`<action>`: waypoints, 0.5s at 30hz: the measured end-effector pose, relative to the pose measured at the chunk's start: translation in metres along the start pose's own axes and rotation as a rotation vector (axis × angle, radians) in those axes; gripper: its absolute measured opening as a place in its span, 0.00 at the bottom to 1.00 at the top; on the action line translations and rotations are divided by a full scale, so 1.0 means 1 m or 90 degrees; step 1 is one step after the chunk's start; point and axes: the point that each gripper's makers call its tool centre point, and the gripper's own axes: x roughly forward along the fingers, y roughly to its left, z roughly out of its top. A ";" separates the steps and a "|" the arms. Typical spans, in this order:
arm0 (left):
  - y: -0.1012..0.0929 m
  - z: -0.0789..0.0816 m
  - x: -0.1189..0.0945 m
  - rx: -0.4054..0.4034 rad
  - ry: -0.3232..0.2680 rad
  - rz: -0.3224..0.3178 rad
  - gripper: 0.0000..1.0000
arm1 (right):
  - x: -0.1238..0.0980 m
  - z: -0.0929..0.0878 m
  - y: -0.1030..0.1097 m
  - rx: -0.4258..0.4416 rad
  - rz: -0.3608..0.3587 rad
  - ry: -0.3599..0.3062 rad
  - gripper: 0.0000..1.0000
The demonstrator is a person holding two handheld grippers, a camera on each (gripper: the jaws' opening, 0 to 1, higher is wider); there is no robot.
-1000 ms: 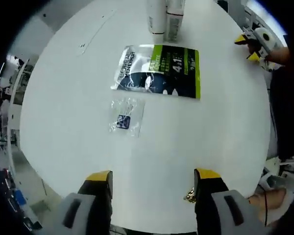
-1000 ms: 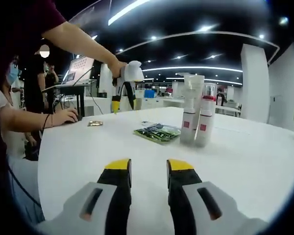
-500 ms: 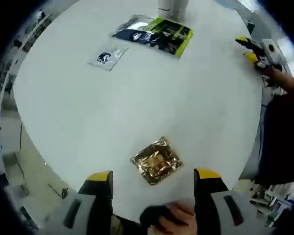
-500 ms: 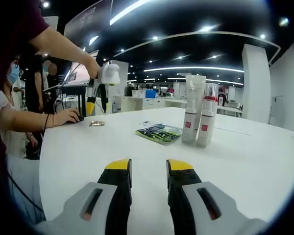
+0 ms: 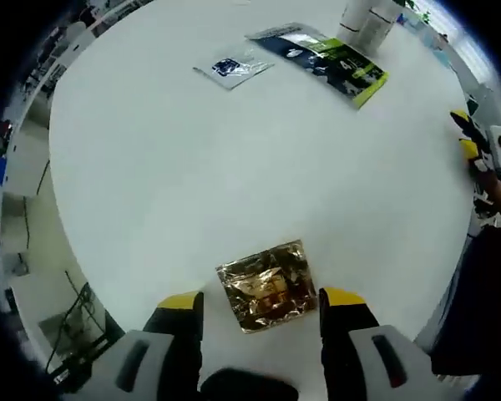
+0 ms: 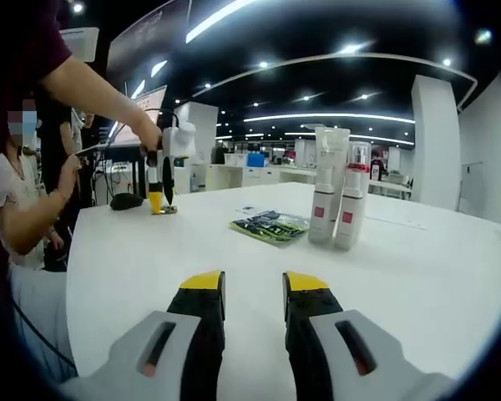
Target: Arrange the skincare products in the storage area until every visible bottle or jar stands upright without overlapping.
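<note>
Two white skincare bottles [image 6: 338, 196] with red labels stand upright side by side on the round white table [image 6: 417, 259]; their bases show at the far edge [image 5: 363, 15]. A gold foil sachet [image 5: 265, 286] lies flat near the table's edge. My left gripper [image 5: 261, 302] hangs open over it, one jaw on each side, and it points down at the table's left [image 6: 159, 194], held by a hand. My right gripper [image 6: 253, 286] hovers low over the table with a narrow gap and nothing between its jaws; it also shows at the right edge [image 5: 478, 144].
A green and dark flat packet [image 5: 330, 60] [image 6: 270, 225] lies in front of the bottles. A small clear bag with a blue item [image 5: 232, 67] lies beside it. A seated person [image 6: 21, 192] is at the table's left. Bare table stretches between the sachet and the packets.
My left gripper has swung back from the packets to the table's edge and come down over the gold sachet. The right gripper has held still.
</note>
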 end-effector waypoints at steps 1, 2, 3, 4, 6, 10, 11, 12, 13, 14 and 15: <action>0.000 0.000 0.000 0.011 -0.002 0.005 0.55 | 0.000 0.000 0.000 0.000 -0.001 0.000 0.26; -0.002 0.001 0.000 0.008 0.000 0.003 0.55 | 0.000 0.000 -0.001 0.001 -0.002 0.000 0.26; -0.003 0.000 0.000 -0.004 0.004 0.004 0.53 | 0.000 0.000 -0.001 0.002 -0.002 -0.001 0.26; -0.005 0.000 0.000 -0.005 0.005 0.004 0.51 | 0.000 0.000 -0.001 0.001 -0.002 0.000 0.26; -0.005 -0.001 0.000 -0.010 0.004 0.004 0.49 | 0.001 0.000 0.001 -0.003 0.001 0.002 0.26; -0.001 0.001 0.003 0.008 -0.007 0.000 0.47 | 0.001 -0.001 0.002 -0.007 0.002 0.004 0.25; 0.001 0.002 0.003 0.011 -0.009 -0.001 0.47 | 0.001 -0.001 0.001 -0.006 0.002 0.004 0.25; 0.002 0.003 0.004 0.034 -0.013 -0.002 0.45 | 0.001 -0.001 0.001 -0.006 0.001 0.004 0.25; 0.002 0.005 0.003 0.091 -0.015 -0.001 0.43 | 0.001 -0.001 0.001 -0.006 0.001 0.004 0.24; 0.000 0.005 0.004 0.111 -0.014 -0.001 0.43 | 0.001 -0.001 0.001 -0.006 0.000 0.004 0.24; -0.003 0.006 0.004 0.145 -0.018 -0.004 0.43 | 0.001 -0.001 0.001 -0.006 0.000 0.005 0.24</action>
